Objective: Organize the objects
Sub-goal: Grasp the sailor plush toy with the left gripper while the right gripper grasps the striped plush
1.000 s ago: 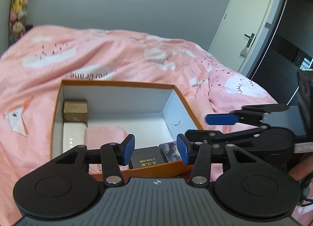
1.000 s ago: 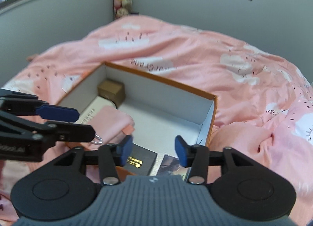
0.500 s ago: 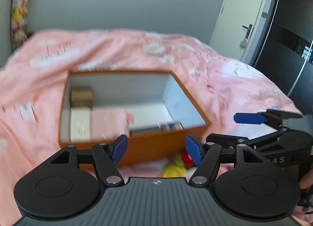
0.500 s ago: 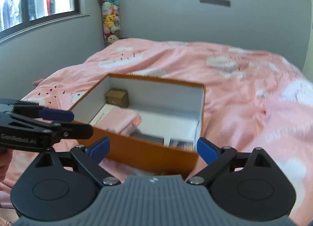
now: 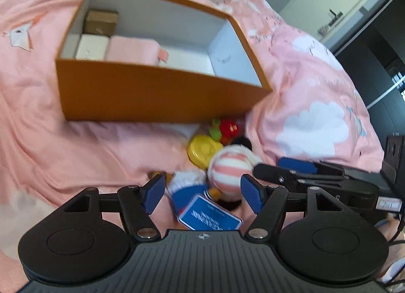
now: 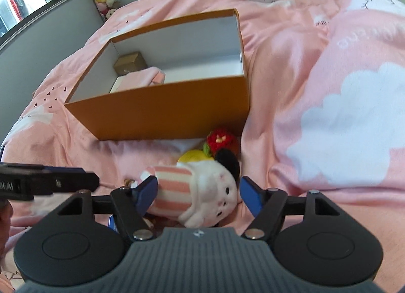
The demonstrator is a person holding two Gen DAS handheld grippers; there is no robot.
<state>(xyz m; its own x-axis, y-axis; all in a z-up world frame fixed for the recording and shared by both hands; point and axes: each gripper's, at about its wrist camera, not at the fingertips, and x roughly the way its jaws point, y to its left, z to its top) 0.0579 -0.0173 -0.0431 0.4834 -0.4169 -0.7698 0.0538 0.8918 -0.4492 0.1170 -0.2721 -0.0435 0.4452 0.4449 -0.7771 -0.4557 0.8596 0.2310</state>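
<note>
Close in front of an open orange box (image 6: 162, 113) on a pink cloud-print duvet (image 6: 329, 85), a small heap of toys lies waiting, probably gathered there so each can be lifted over the near wall into the box. From the right wrist view, the right gripper (image 6: 197, 191) straddles a plush toy in a pink-and-white striped outfit (image 6: 192, 189); its blue pads sit either side of the toy and the jaws are closing, with the left pad at or nearly at the fabric, the right pad clear. From the left wrist view, the left gripper (image 5: 202, 191) has its jaws apart and empty above a blue printed card (image 5: 210, 214) and a blue-and-white soft item, too blurred to identify. A yellow round object (image 5: 202, 151) and a red and green crocheted piece (image 6: 220, 141) lie tucked against the box. Inside, a small brown carton (image 5: 101, 23), a white box (image 5: 91, 47) and a folded pink cloth (image 5: 131, 50) line the left end; the near wall hides the floor closest to the cameras. Motion blur softens the toys.
</note>
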